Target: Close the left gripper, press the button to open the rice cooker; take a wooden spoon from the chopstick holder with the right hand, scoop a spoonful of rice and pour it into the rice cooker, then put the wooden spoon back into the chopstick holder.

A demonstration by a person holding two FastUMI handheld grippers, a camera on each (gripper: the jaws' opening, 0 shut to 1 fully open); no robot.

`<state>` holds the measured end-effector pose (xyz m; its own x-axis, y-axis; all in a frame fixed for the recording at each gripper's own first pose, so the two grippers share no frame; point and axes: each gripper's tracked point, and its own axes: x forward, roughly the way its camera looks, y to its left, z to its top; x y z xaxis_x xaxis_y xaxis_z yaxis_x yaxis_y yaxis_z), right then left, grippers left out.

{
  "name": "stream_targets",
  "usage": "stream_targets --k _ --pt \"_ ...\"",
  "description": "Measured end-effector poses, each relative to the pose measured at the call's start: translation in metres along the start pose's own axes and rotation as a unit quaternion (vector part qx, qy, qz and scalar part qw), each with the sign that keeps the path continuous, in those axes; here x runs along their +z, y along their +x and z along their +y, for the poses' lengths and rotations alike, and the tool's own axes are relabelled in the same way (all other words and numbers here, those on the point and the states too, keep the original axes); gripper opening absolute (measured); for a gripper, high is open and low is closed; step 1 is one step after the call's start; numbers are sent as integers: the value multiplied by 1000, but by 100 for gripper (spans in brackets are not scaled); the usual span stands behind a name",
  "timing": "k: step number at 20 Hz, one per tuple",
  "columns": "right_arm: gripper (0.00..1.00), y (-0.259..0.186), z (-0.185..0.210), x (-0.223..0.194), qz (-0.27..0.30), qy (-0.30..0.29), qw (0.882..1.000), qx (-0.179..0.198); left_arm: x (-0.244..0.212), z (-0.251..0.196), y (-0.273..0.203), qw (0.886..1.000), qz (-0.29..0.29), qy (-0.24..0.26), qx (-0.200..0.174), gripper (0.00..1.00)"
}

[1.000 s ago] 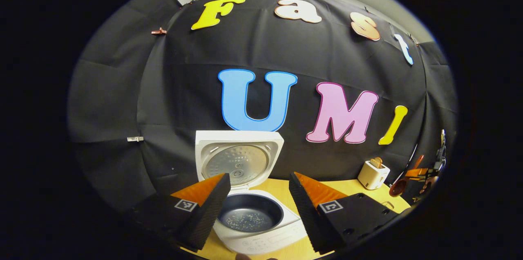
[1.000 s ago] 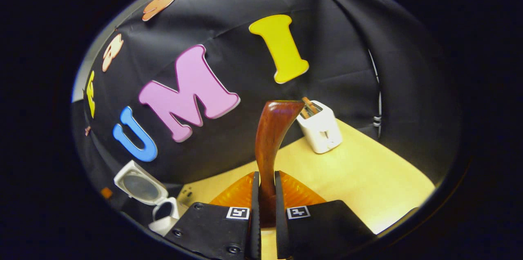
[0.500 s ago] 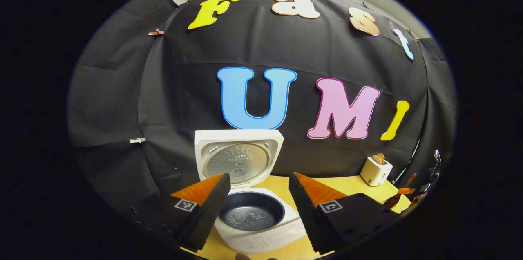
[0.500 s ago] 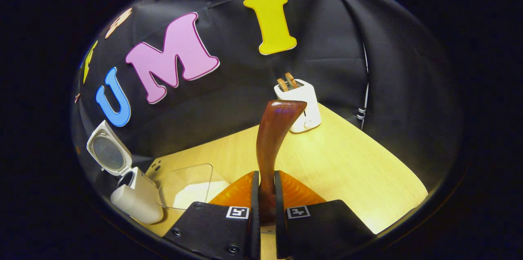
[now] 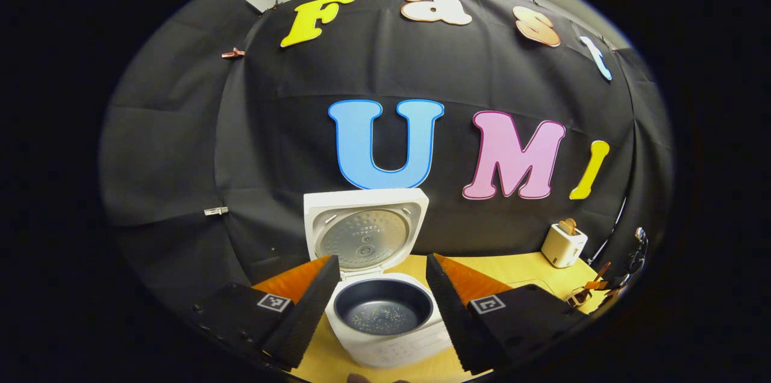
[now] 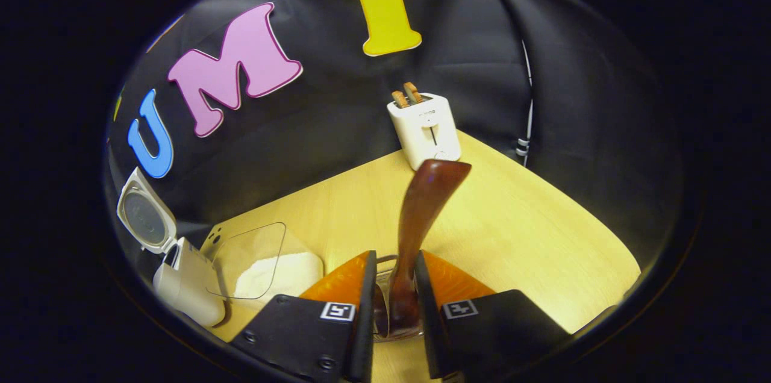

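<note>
Between right claw (image 6: 393, 298) fingers, wooden spoon (image 6: 421, 214), seemingly loosened.

Glossy dark-brown wooden spoon (image 6: 421, 214), pale wood-grain table (image 6: 524, 232) — matt, white smooth plastic rice cooker (image 5: 385, 335)

Left gripper view: rice cooker (image 5: 385, 323) sits on the table (image 5: 524, 267) straight ahead of you, between the left gripper's (image 5: 379, 305) two fingers, lid up behind the pot, grains in the pot. Toaster (image 5: 564, 244) is far right, back against the wall.

Right gripper view: wooden spoon (image 6: 421, 232) stands between the right gripper's (image 6: 394, 311) fingers, its lower end in the chopstick holder (image 6: 385, 311) just below you. Toaster (image 6: 424, 130) behind the spoon at the wall. Rice container (image 6: 265, 268) to your left on the table (image 6: 530, 238), rice cooker (image 6: 181, 280) left of it.
</note>
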<state>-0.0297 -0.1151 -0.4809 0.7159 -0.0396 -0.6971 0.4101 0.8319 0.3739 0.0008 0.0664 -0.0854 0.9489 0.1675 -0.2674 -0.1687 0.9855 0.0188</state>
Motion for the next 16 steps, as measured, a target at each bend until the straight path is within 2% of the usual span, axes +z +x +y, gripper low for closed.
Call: stream_targets --k 1,2,3,4,8,10,11,12,16 --pt "29 -4 0 3 -2 7 1000 -3 0 -1 1 1000 0 -2 -1 92" --pt "53 -5 -1 4 -3 12 1000 -5 0 -3 1 1000 0 -3 -3 92" --pt "53 -8 -5 6 -5 15 1000 -9 1 -4 2 1000 -2 -4 -4 92" --pt "61 -10 -9 7 -5 17 1000 -12 4 -5 3 1000 -5 -3 -7 92" --pt "76 -39 -9 22 -29 22 999 -7 26 -5 14 1000 -27 -4 -9 92" --pt "80 -58 -8 28 -37 16 999 -5 43 -3 26 999 -43 -2 -7 92" --pt "70 -68 -6 32 -41 10 999 -4 53 0 34 999 -53 3 -3 92" --pt "93 -78 -6 37 -47 2 999 -6 63 4 44 998 -61 8 2 92" --pt "98 -114 4 56 -73 -26 997 -6 98 18 90 995 -90 11 31 94"
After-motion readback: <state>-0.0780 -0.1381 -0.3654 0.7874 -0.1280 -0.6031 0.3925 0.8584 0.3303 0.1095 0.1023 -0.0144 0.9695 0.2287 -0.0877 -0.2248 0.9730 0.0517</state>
